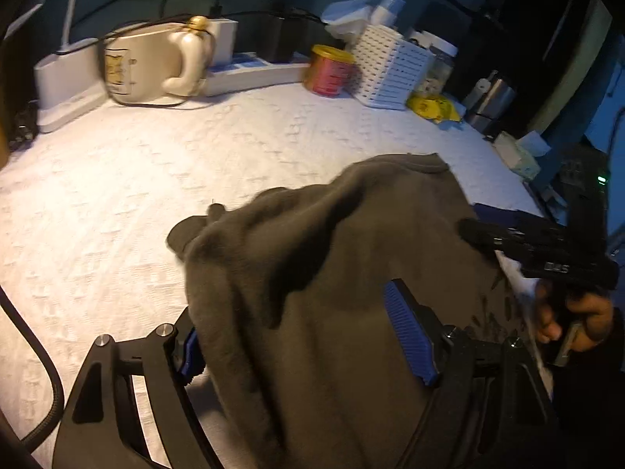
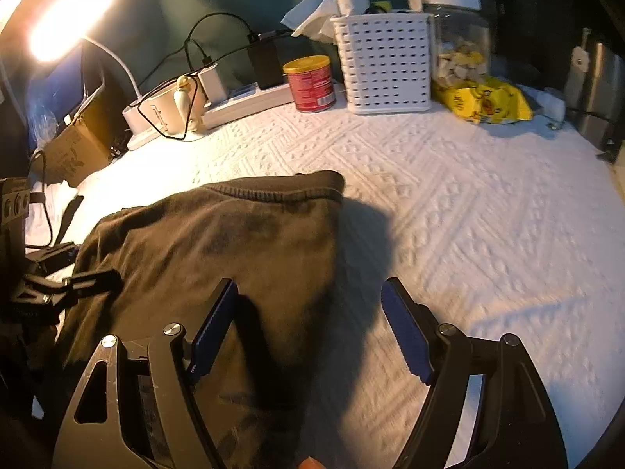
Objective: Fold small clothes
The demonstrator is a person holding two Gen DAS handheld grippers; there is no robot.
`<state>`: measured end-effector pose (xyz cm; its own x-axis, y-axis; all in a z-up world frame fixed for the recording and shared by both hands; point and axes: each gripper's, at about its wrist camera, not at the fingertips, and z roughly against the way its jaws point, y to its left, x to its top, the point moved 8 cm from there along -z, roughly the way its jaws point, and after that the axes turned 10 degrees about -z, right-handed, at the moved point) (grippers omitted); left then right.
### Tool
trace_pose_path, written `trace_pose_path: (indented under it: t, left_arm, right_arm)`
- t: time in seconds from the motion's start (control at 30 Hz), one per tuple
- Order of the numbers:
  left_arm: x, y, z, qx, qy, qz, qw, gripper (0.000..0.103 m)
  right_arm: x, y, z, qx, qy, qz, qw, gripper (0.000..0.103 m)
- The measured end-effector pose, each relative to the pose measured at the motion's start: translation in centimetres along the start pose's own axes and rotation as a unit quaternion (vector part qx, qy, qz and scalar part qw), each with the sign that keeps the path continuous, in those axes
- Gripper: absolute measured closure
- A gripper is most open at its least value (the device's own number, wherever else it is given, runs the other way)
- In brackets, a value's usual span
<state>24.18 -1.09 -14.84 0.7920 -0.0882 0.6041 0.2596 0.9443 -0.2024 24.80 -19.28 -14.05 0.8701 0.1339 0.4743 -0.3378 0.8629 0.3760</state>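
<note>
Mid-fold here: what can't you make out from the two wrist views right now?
- Left wrist view: the grey garment drapes between the left gripper fingers, hiding any grip.
- Right wrist view: the garment's near part runs off the bottom edge.
- Both views: garment type unclear; bunched and blurred.
- Red can label: too small.

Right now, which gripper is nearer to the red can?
Right. The right gripper faces the red can across bare cloth; the left gripper sits farther left, at the dark garment.
</note>
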Motion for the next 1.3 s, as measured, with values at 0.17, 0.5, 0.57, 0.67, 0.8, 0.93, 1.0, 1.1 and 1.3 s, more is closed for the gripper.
trace_pose_path:
  t: [0.17,0.5,0.57,0.67,0.8,0.93,1.0,1.1,1.3]
  left_arm:
    - [0.5,-1.8,-0.8,-0.018,0.003,-0.025,0.9995,0.024]
    - [0.6,-3.3,-1.7,0.007,0.0,-0.073,0.9973,0.043]
    - [0.6,-3.2,-1.7,0.016,-0.001,-0.076,0.9969,0.056]
    - [0.6,-3.2,-1.7,0.016,-0.002,-0.077,0.9969,0.065]
    - [0.5,-3.6,-1.7,0.023,-0.003,-0.085,0.9961,0.075]
    - [0.5,-3.8,-1.6,0.025,-0.003,-0.087,0.9959,0.079]
    - [0.6,-3.8,-1.4,0.026,-0.004,-0.088,0.9958,0.08]
    - [0.7,-4.1,-1.1,0.03,-0.008,-0.091,0.9954,0.08]
    - [0.8,-4.6,0.1,0.037,-0.018,-0.092,0.9949,0.081]
  right_arm:
    - [0.5,1.1,-1.3,0.021,0.006,0.009,1.0,0.024]
    - [0.1,4.2,-2.8,0.041,0.009,0.062,0.997,0.028]
    - [0.1,4.3,-2.8,0.041,0.01,0.065,0.997,0.037]
    - [0.2,4.4,-2.9,0.042,0.009,0.067,0.997,0.054]
    - [-0.1,5.1,-3.1,0.056,0.015,0.077,0.995,0.073]
    - [-0.3,5.6,-2.9,0.051,0.01,0.089,0.995,0.078]
    - [-0.3,5.6,-2.7,0.052,0.006,0.088,0.995,0.08]
    - [-0.4,5.7,-2.3,0.052,-0.001,0.09,0.995,0.081]
    - [-0.3,6.4,-1.2,0.056,-0.014,0.098,0.994,0.082]
